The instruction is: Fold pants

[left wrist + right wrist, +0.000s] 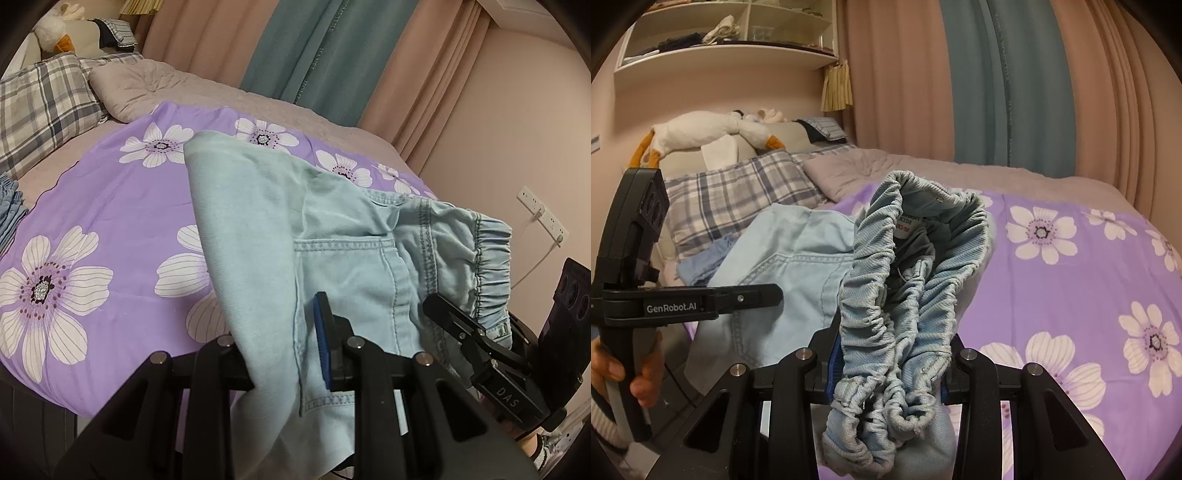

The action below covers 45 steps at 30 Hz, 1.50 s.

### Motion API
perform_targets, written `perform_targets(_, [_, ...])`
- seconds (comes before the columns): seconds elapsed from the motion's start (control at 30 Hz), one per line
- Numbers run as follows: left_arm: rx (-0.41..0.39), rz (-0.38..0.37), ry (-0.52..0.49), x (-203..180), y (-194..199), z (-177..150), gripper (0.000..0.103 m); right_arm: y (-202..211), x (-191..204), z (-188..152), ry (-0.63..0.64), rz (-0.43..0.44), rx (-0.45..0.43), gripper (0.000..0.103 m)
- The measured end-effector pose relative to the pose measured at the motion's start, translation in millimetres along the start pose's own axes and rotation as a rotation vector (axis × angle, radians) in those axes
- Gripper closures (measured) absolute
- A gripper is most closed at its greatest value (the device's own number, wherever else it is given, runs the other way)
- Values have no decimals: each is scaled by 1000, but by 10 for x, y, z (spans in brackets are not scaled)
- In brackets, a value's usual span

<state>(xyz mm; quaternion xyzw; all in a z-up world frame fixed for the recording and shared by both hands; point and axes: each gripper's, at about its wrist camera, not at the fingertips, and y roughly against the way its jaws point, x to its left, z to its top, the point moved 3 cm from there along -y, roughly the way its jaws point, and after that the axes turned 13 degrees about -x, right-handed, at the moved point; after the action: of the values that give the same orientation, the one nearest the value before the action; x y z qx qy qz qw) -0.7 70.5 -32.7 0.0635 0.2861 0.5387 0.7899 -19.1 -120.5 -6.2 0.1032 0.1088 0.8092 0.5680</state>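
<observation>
Pale blue denim pants (258, 221) hang lifted over a purple flowered sheet (110, 206) on the bed. My left gripper (284, 350) is shut on the cloth beside a back pocket (343, 266); one blue-padded finger shows and the other is hidden under the fabric. In the right wrist view my right gripper (890, 369) is shut on the bunched elastic waistband (905, 280), which spills over both jaws. The pants (790, 251) stretch left from there to the left gripper (768, 293), held by a hand (613, 373). The right gripper (439, 306) shows at the waistband's edge in the left wrist view.
A plaid pillow (44, 103) and a pink pillow (140, 85) lie at the head of the bed, with a plush goose (701, 129) behind them. Folded blue clothes (9, 210) sit at the sheet's left edge. Curtains (979, 81) and a wall socket (541, 212) bound the far side.
</observation>
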Motion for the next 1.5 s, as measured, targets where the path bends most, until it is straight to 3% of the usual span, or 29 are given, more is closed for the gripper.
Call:
perform_targets(0.4, [-60, 11, -13, -39, 153, 131, 81, 46, 62, 123, 16, 29, -32, 63])
perform_targets(1.0, [-134, -14, -91, -287, 162, 472, 81, 70, -26, 408, 25, 6, -129, 63])
perform_targets(1.5, [-134, -18, -110, -336, 45, 547, 80, 61, -54, 431, 32, -5, -147, 63])
